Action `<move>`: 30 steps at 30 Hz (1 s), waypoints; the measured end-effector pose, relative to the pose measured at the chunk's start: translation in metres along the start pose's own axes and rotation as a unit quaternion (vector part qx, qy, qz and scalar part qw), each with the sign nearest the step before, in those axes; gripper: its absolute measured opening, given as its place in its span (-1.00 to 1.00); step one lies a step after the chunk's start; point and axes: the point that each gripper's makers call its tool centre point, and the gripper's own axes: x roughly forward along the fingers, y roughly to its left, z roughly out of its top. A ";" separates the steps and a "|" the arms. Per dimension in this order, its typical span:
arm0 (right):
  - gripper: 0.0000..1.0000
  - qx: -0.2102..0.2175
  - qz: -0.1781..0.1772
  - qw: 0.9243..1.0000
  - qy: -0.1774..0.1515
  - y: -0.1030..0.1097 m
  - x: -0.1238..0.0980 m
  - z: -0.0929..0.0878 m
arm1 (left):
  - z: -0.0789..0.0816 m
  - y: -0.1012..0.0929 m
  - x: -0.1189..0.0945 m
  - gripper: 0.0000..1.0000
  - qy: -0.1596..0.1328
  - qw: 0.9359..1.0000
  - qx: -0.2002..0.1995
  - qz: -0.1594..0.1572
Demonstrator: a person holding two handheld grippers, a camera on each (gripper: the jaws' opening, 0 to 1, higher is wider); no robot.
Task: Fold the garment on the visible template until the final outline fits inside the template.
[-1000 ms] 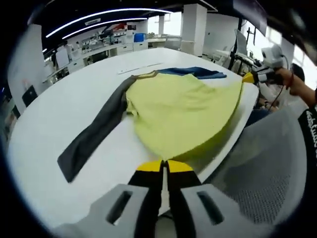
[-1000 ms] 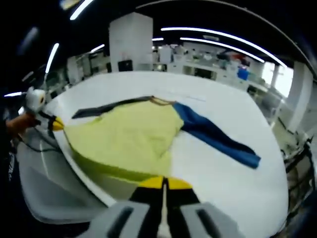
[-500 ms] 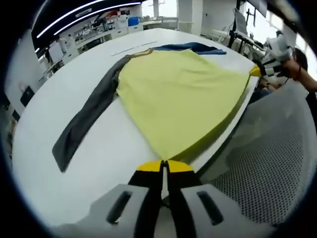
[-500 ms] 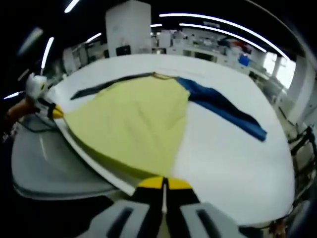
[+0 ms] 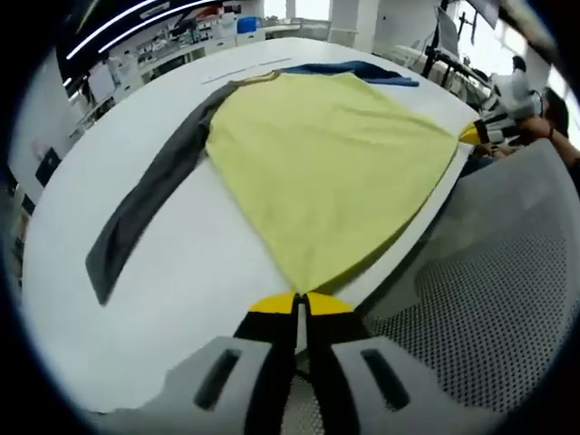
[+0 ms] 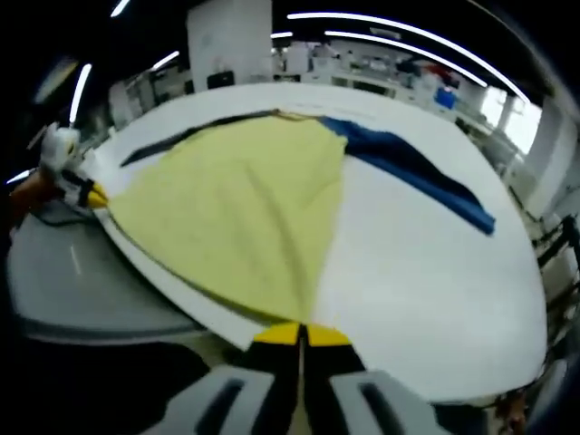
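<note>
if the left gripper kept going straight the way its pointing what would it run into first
Probably the yellow garment: the left gripper has its jaws shut on the hem corner at the white table's near edge, and the yellow cloth lies straight ahead. How high the jaws sit above the cloth is unclear.

Place: a big open laboratory or workshop hall.
Signs: long ceiling light strips (image 6: 399, 41), white pillar (image 6: 228, 41), far shelves with equipment (image 5: 172, 41), wide white bench (image 6: 426, 272), mesh chair (image 5: 489, 326).

Garment (image 5: 326, 172) spread on table (image 5: 181, 290), sleeves outward.
</note>
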 end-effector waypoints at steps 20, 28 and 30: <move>-0.10 0.153 0.006 0.987 -0.054 -0.026 -0.013 0.021 | 0.035 0.007 -0.012 0.01 -0.080 0.995 -0.065 0.000; 0.16 0.178 -0.004 0.981 -0.081 -0.051 -0.018 0.036 | 0.047 0.010 -0.010 0.43 -0.112 0.991 -0.069 0.000; 0.22 0.186 -0.004 0.979 -0.086 -0.059 -0.017 0.039 | 0.051 0.012 -0.011 0.55 -0.123 0.990 -0.076 0.002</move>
